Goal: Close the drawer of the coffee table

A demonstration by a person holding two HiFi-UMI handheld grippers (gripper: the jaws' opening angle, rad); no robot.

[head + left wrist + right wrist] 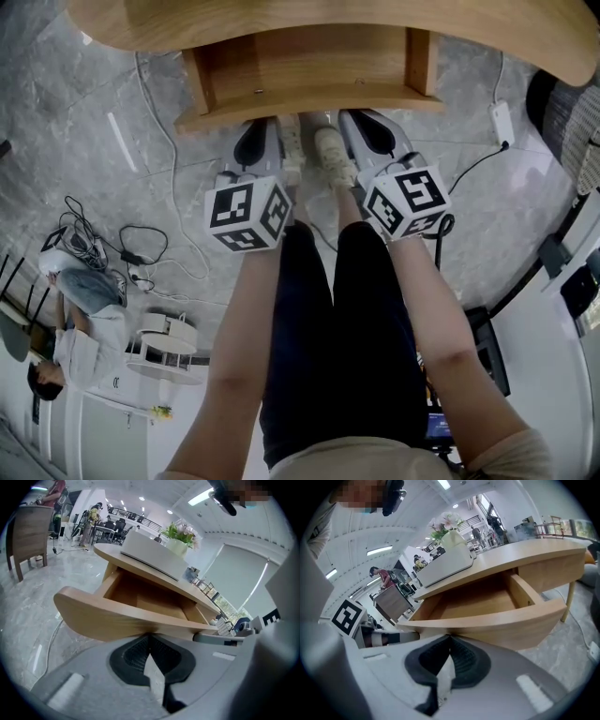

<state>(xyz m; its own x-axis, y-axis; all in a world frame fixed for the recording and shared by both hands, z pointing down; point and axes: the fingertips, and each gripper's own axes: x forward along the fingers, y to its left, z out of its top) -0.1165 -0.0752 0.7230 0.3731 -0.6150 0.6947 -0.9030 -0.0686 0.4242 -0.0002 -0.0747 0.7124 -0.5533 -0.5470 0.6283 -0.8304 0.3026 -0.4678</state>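
The open light-wood drawer (309, 105) with a curved front panel juts out from under the rounded light-wood coffee table (281, 19) at the top centre of the head view, pulled well out toward you. Your grey left gripper (272, 124) and grey right gripper (361, 117) sit side by side against the middle of that panel. In each gripper view the jaws are pressed together, with their tips meeting at the panel's lower edge and nothing clamped between them.

Treat the drawer as stiff board that will not give under your tips. It looks light, since both gripper views show only bare wood on its floor, though the strip just behind the front panel is hidden. No handle or knob shows, so you need not grasp anything. Push on the flat face with both closed tips, evenly left and right, or the box may skew in its opening. The smooth face could let a tip slide downward.

On the table top, a flat white box (445, 564) and a white pot of flowers (452, 538) stand well back from the drawer.
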